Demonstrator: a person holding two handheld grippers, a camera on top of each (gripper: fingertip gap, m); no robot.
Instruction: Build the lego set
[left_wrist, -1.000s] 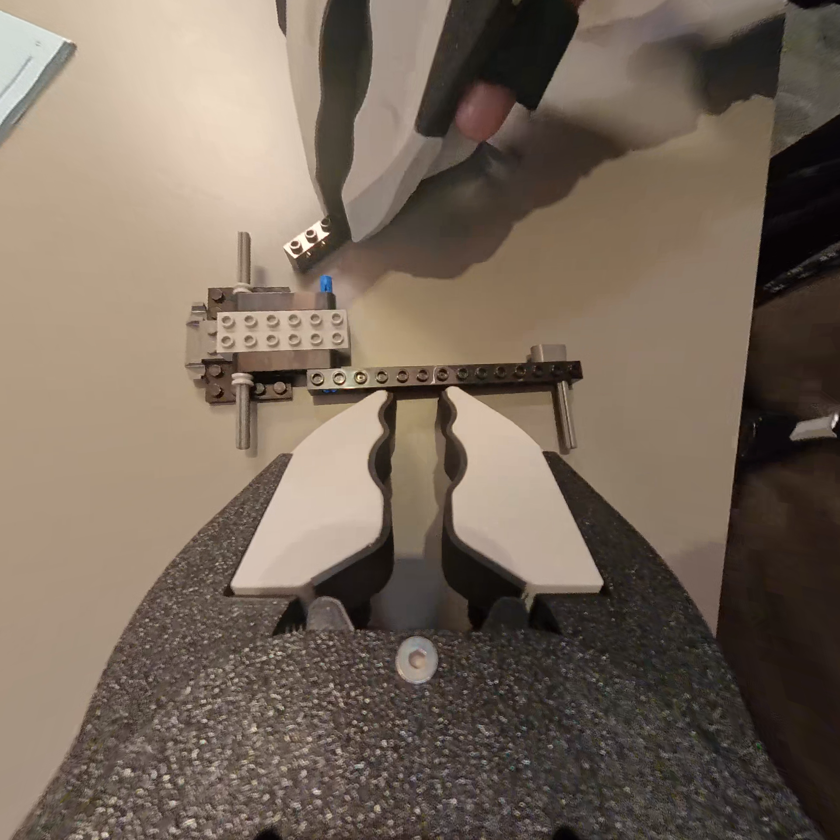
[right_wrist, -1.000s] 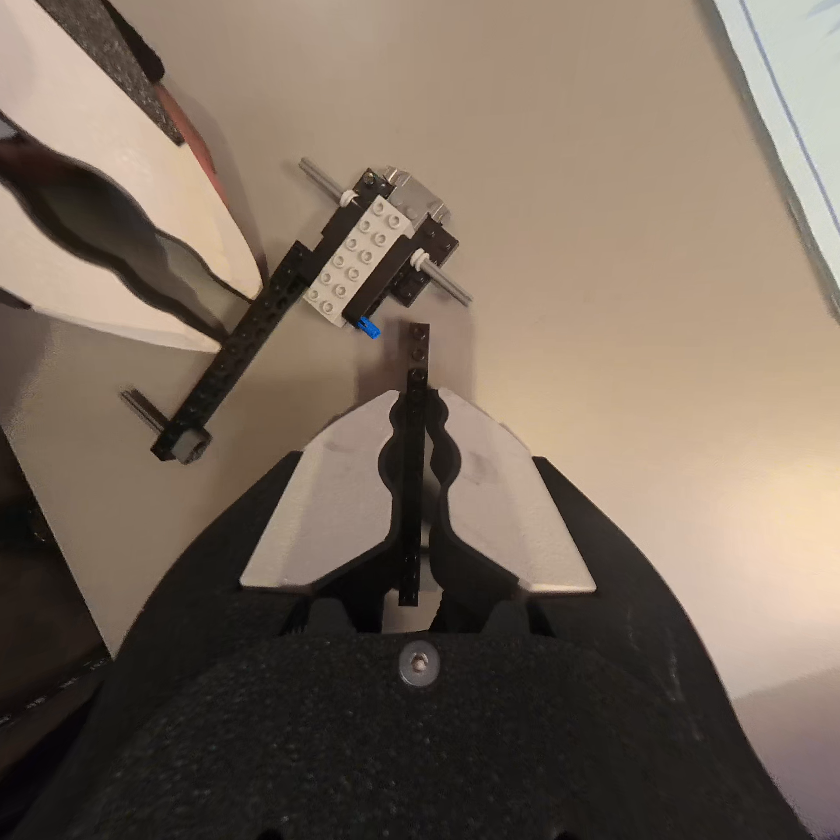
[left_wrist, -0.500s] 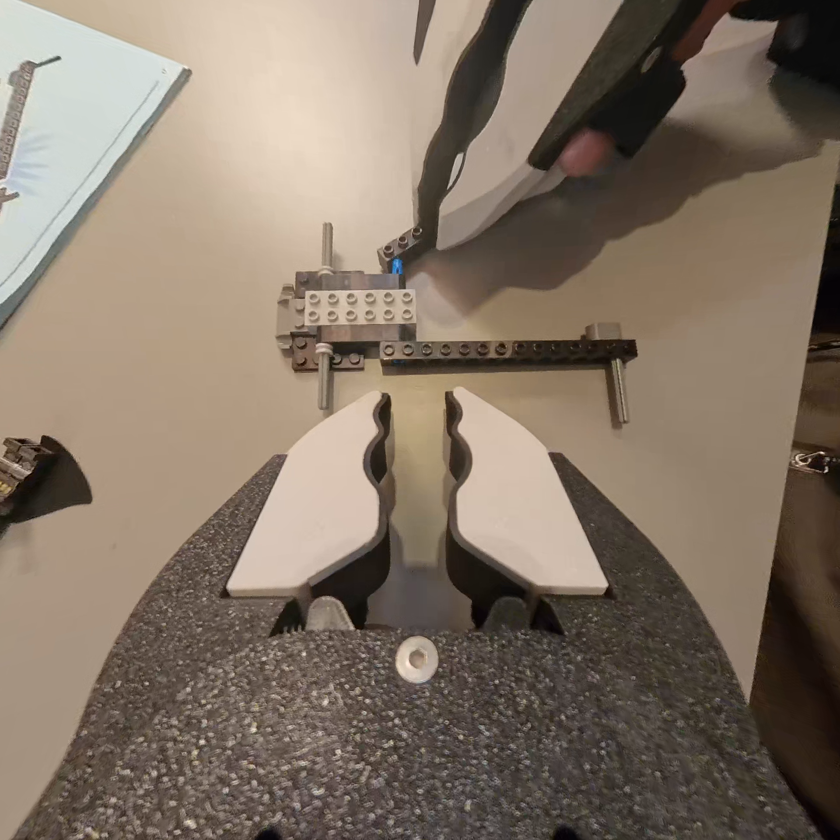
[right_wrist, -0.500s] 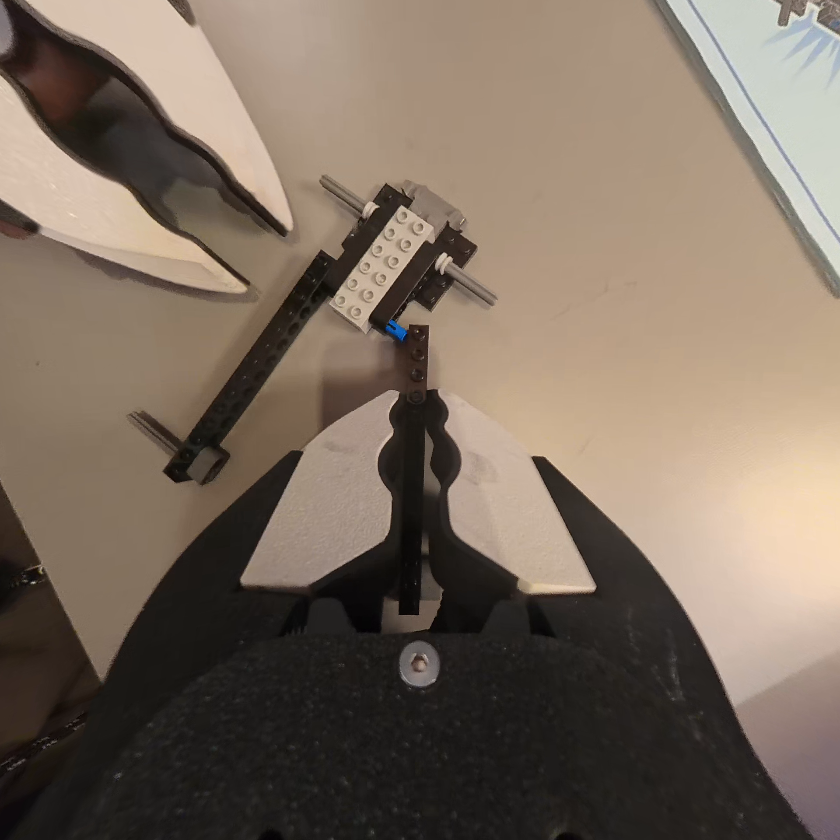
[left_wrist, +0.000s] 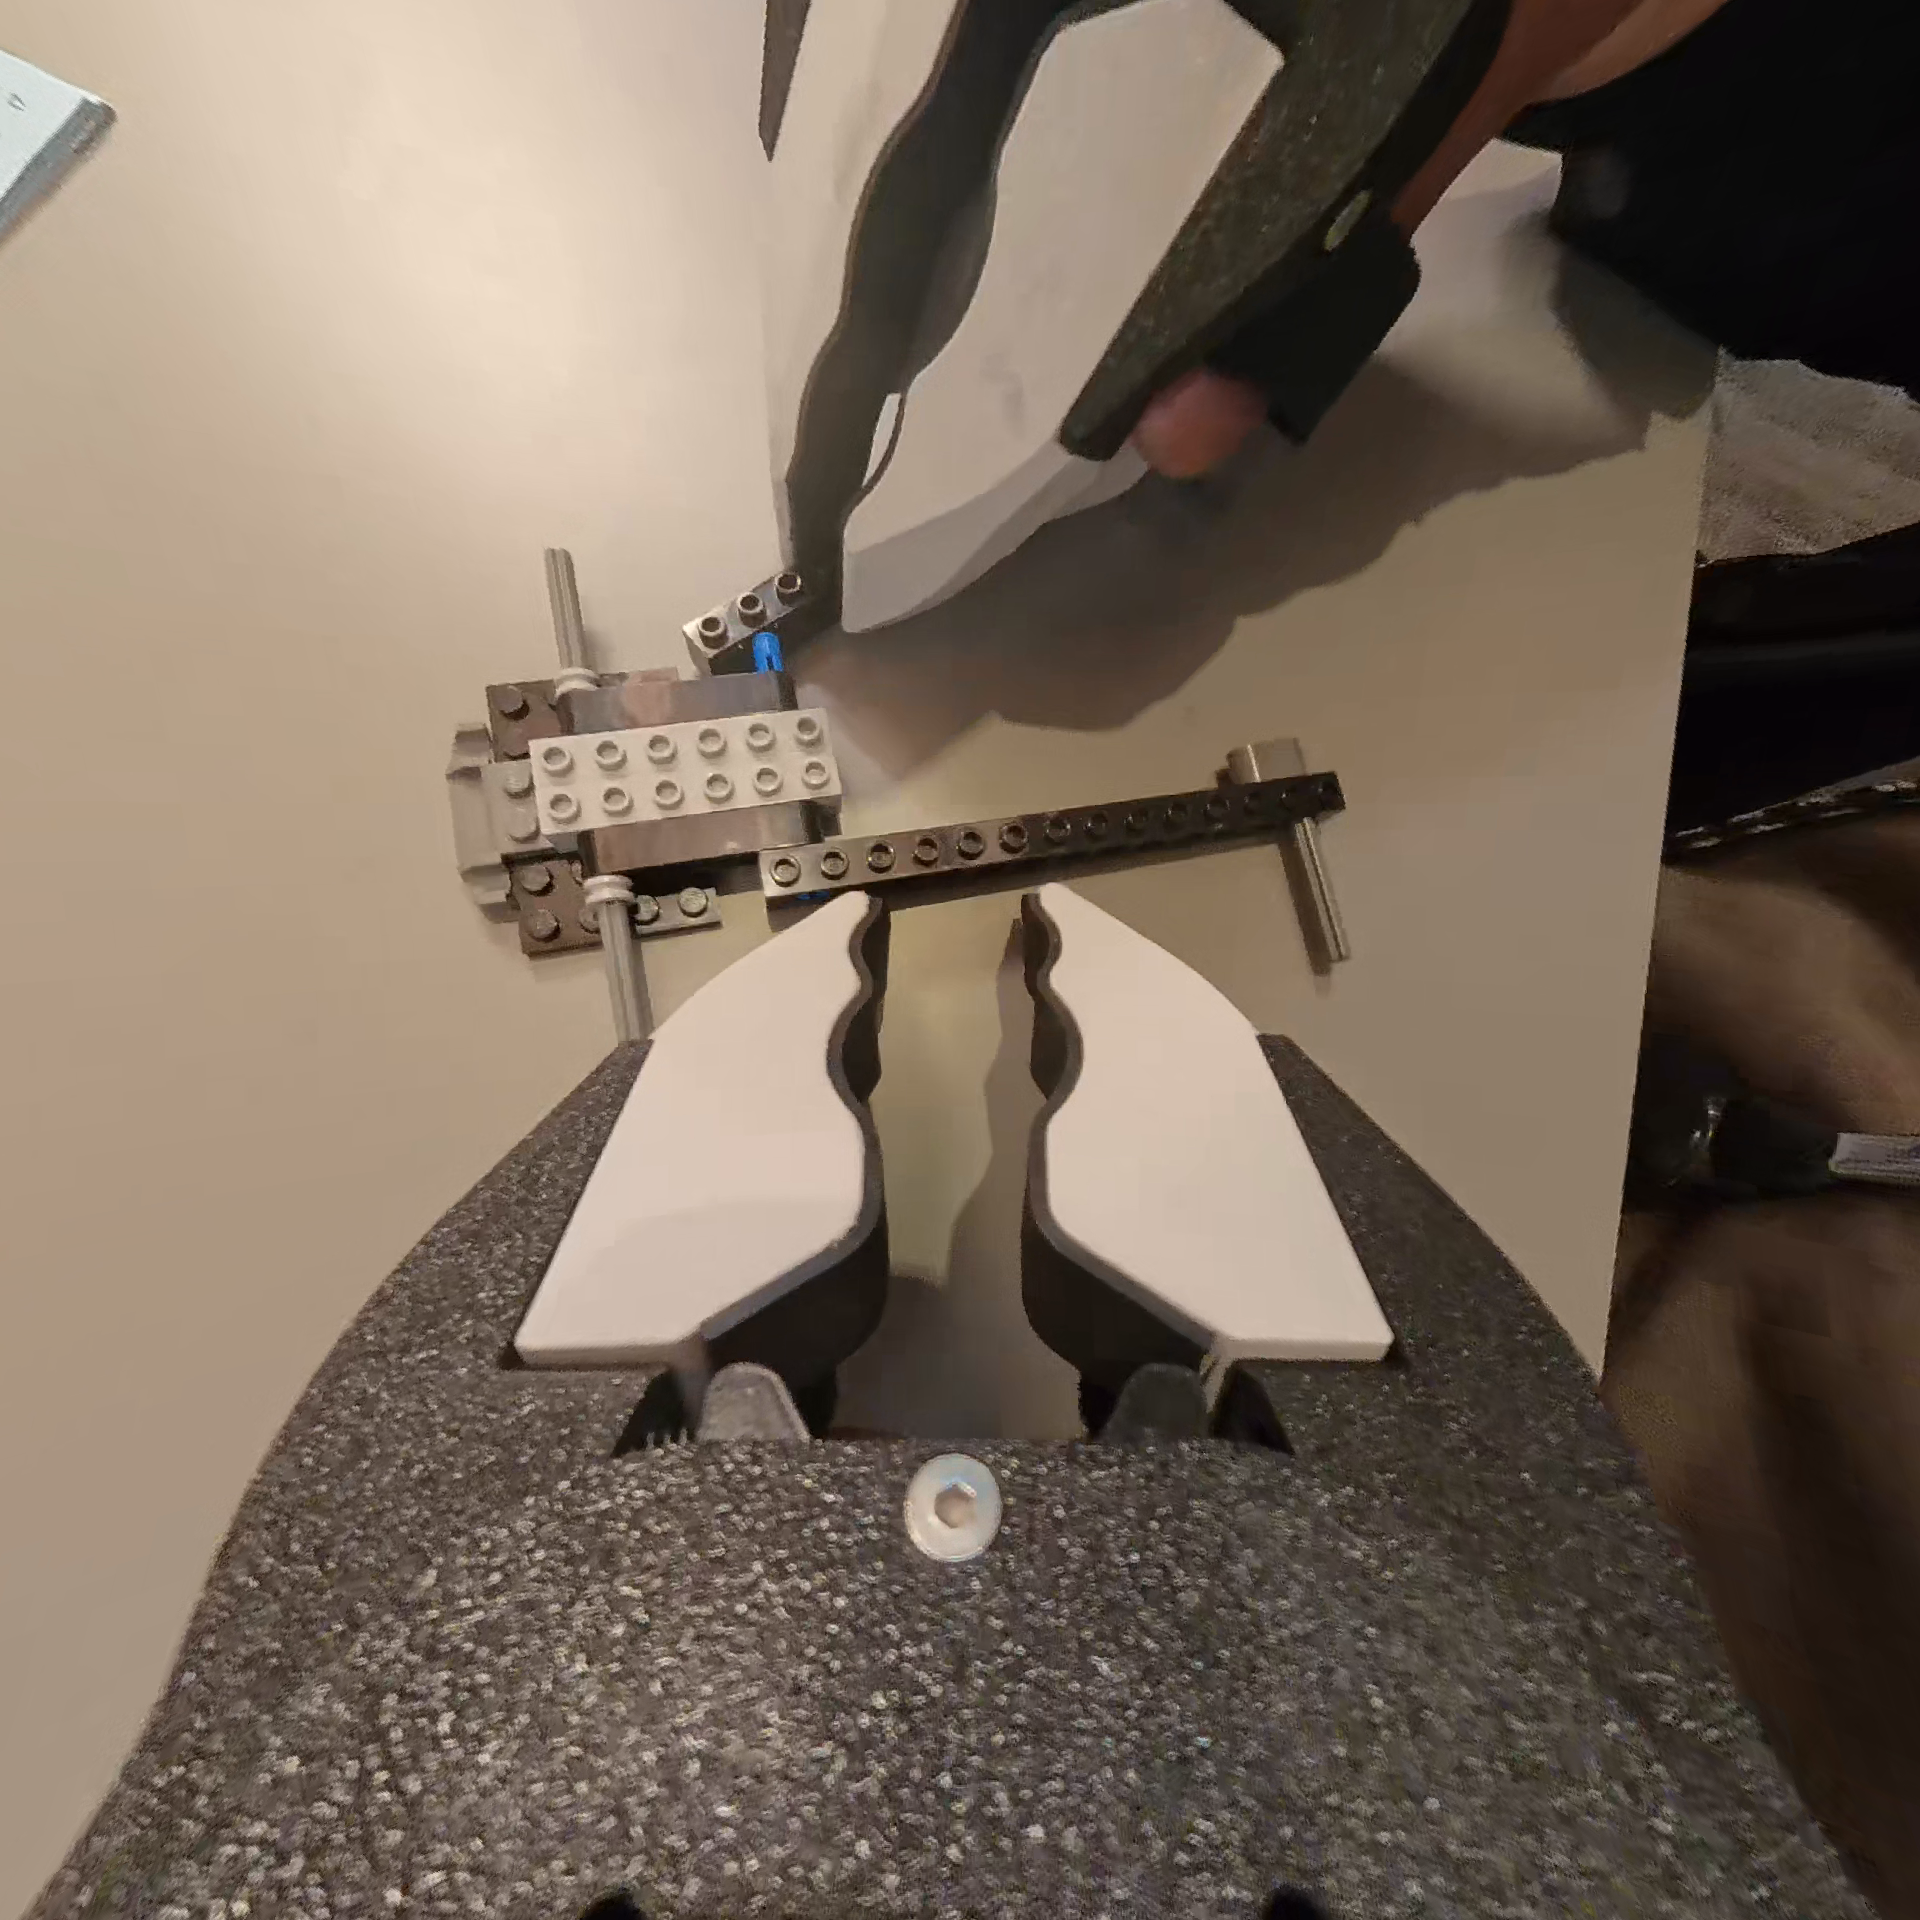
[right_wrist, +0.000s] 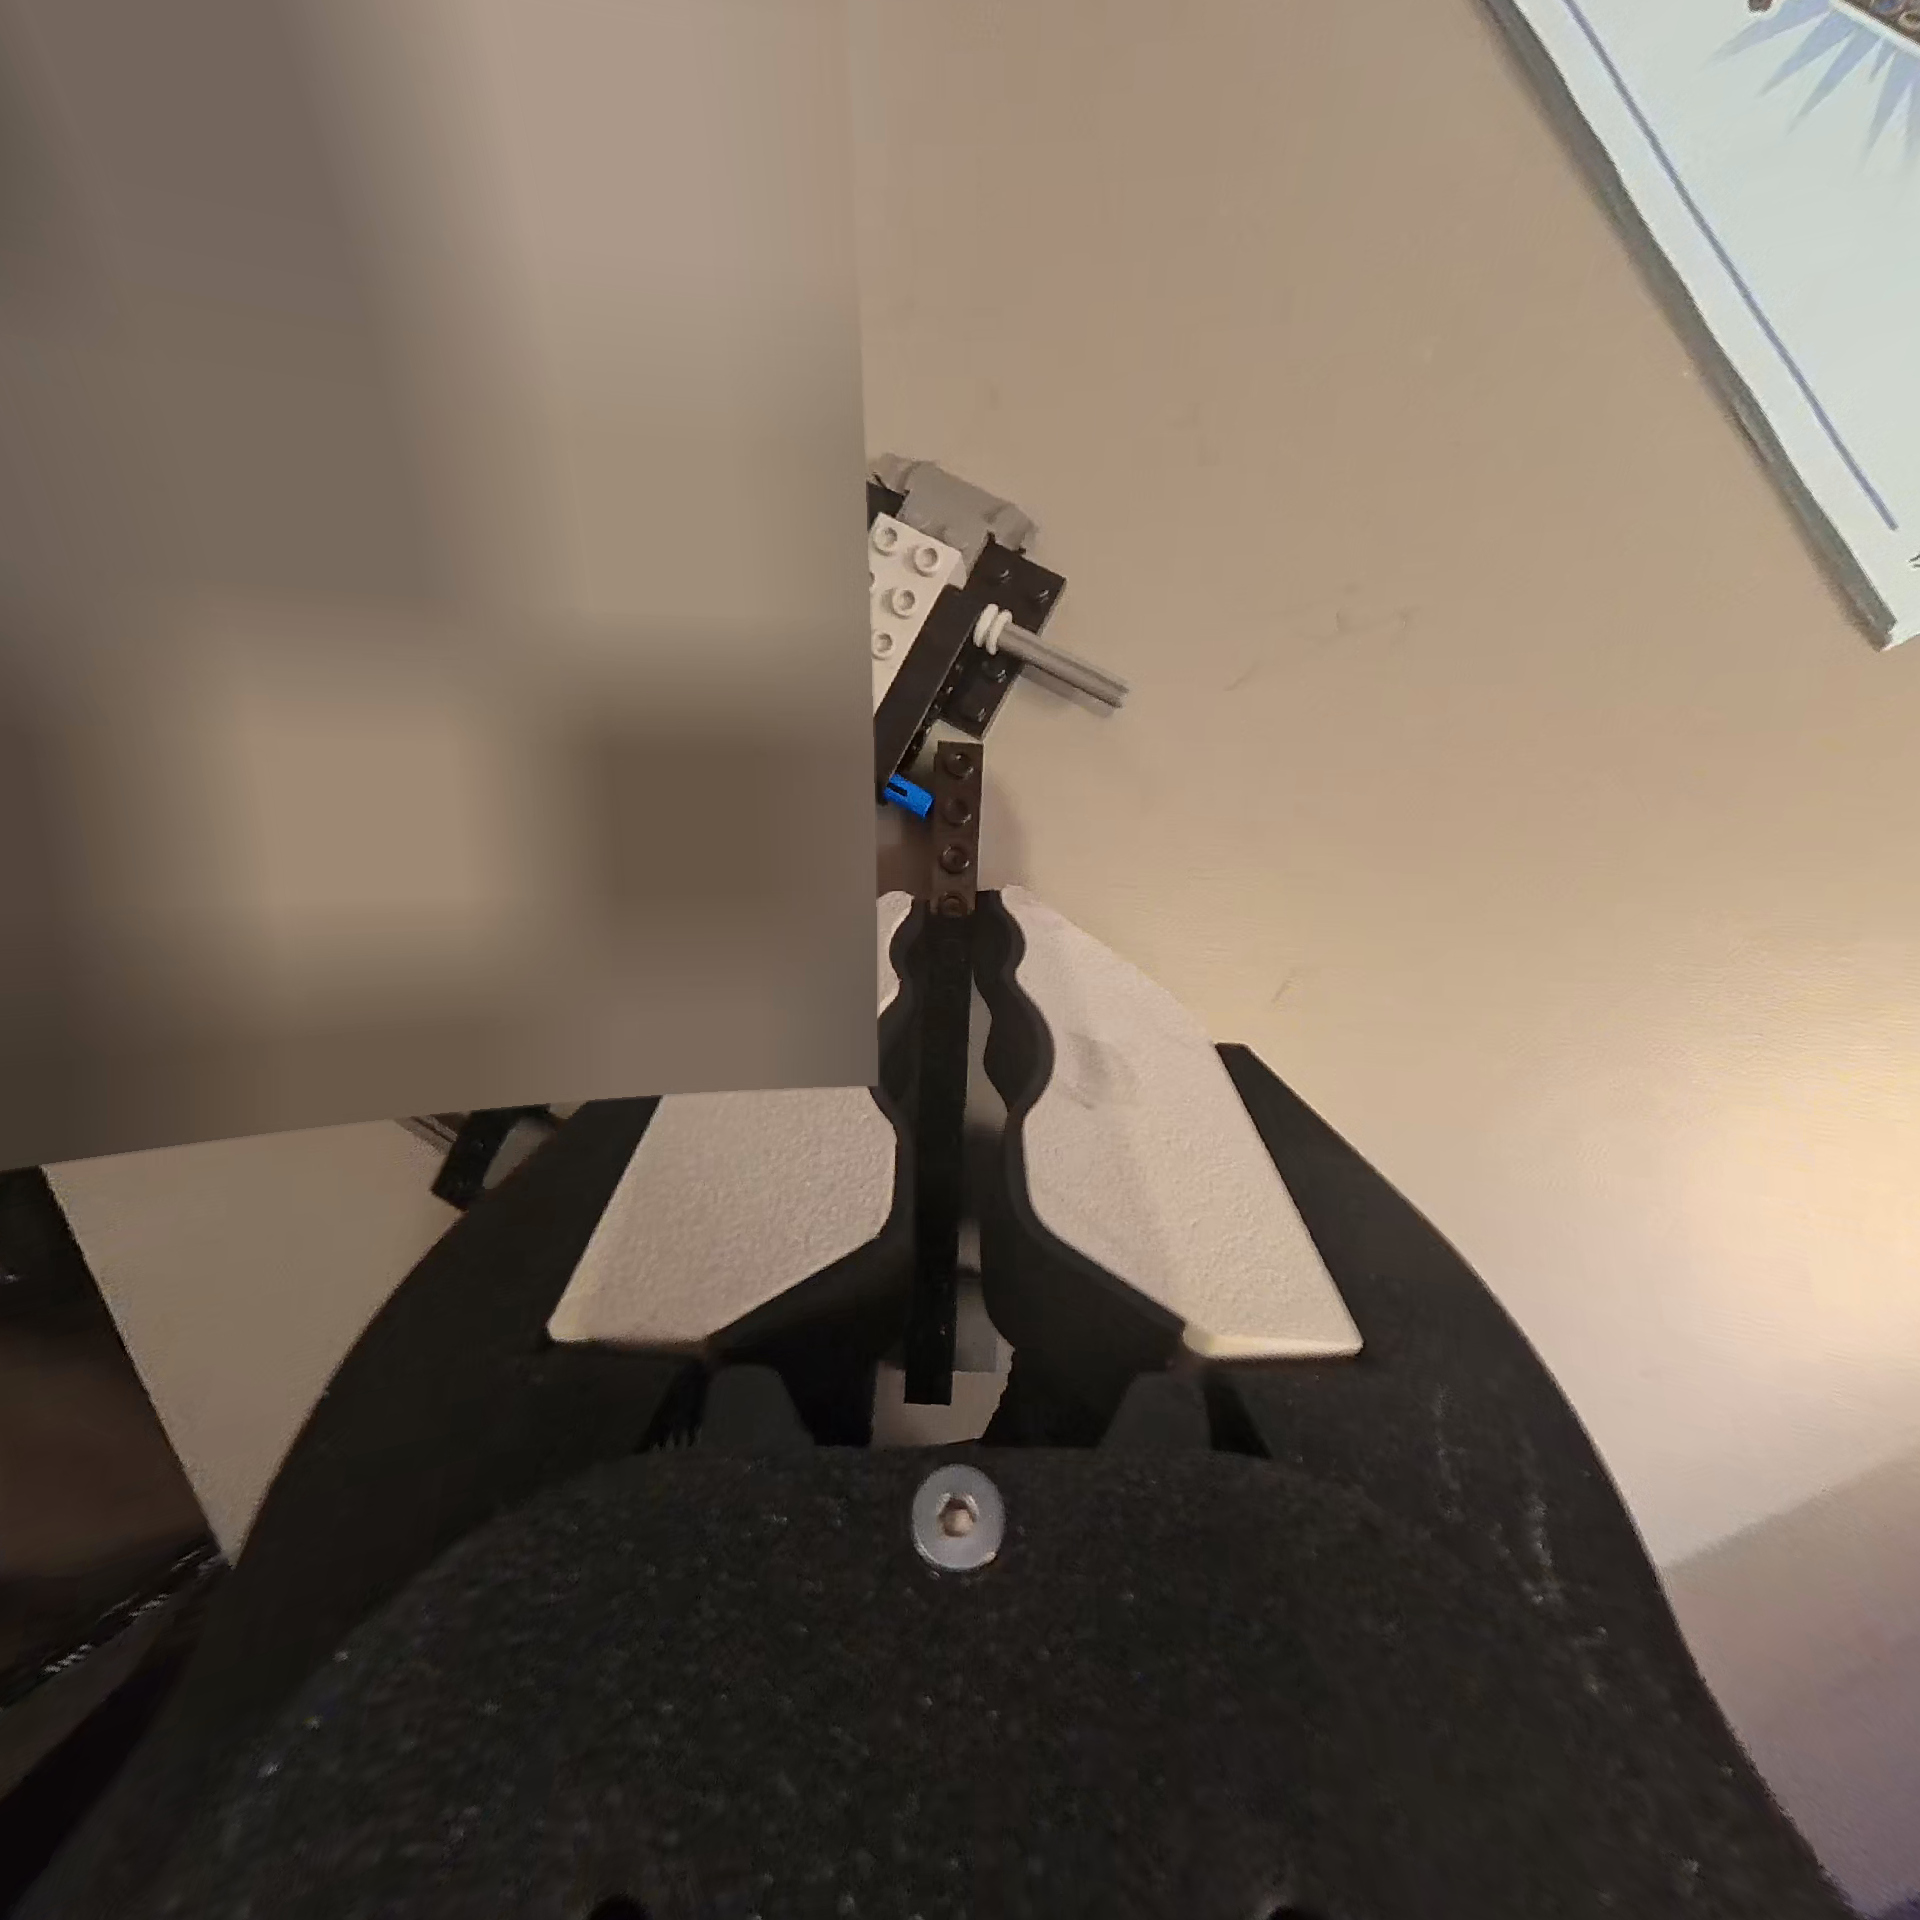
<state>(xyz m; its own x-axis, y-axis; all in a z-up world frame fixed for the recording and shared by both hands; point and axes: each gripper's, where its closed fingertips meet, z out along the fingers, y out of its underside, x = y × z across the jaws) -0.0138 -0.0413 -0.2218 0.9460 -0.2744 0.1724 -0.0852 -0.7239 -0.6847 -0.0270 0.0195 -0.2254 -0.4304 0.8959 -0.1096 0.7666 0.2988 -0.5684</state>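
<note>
No lettering, number or brand mark can be read anywhere in either view. The only printed thing is a pale blue sheet (right_wrist: 1756, 260) lying on the table (right_wrist: 1351, 520) at the far right in the right wrist view, bearing dark blue lines and a spiky blue graphic; a corner of a pale blue sheet (left_wrist: 42, 145) shows at the far left in the left wrist view, too little of it to make out.

1. Worktop (left_wrist: 312, 416): plain beige.
2. Studded plate (left_wrist: 686, 774) atop brick assembly: light grey.
3. Long holed beam (left_wrist: 1049, 836): black.
4. Pin (left_wrist: 767, 649): blue.
5. Axle (left_wrist: 623, 956): grey.
6. Left gripper (left_wrist: 948, 914): white fingers (left_wrist: 758, 1091), black wavy inner edges; speckled grey-black body.
7. Narrow studded beam (right_wrist: 956, 821) clamped in right gripper (right_wrist: 953, 904): black.
8. Booklet (right_wrist: 1766, 260): pale blue.
</note>
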